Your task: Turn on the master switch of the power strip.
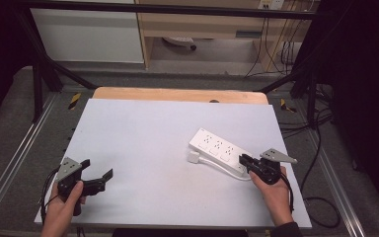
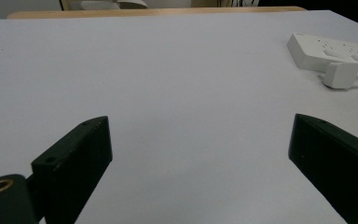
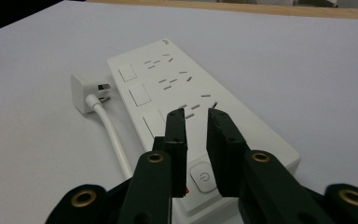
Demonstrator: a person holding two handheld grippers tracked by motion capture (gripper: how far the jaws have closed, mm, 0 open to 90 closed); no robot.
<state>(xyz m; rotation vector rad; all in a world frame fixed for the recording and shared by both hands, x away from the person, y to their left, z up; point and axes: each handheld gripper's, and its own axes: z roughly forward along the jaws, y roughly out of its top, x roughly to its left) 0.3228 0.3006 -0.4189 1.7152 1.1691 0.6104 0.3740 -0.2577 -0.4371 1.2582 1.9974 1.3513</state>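
Centrally: white power strip [image 3: 200,116] lies flat toward the table's [image 1: 143,143] right side, plug [image 3: 85,91] beside it; right gripper [image 3: 196,116] hovers over its power button [image 3: 203,179], jaws narrowly parted, holding nothing; left gripper [image 2: 200,154] wide open, well apart; press the button squarely

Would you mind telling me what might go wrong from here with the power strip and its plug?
The right gripper hovers with narrow jaws above the power strip, near its power button; a dip might press it by accident. The plug lies loose beside the strip, its cable curving close by, so nudging the strip could drag both askew.
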